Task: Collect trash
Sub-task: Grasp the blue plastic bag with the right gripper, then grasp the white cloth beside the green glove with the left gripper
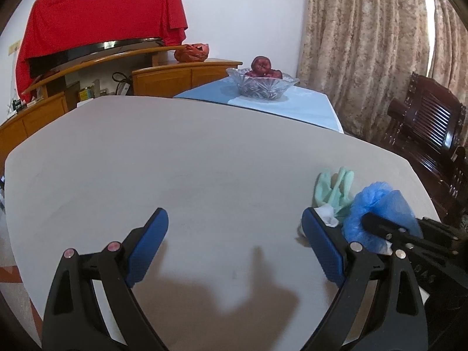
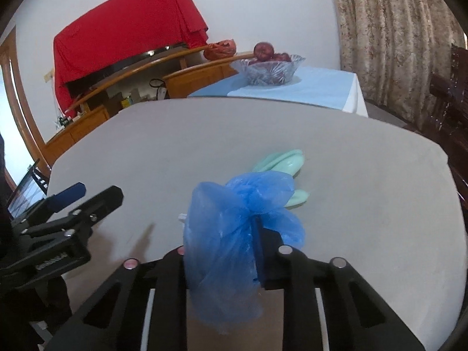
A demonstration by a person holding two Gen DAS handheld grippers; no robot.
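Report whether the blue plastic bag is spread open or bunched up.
Bunched up: the blue plastic bag is gathered into crumpled folds, pinched between the right gripper pads; no open mouth shows.

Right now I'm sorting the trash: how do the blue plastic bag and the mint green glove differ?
The blue plastic bag is thin, crinkled and translucent; the mint green glove looks thicker and opaque. The bag is pinched between the right gripper fingers; the glove lies loose on the grey table. Both are soft and crumpled.

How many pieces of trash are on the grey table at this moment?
3. A blue plastic bag pinched in the right tongs, a mint-green glove just beyond it, and a white scrap beside the glove. More could be hidden behind the bag.
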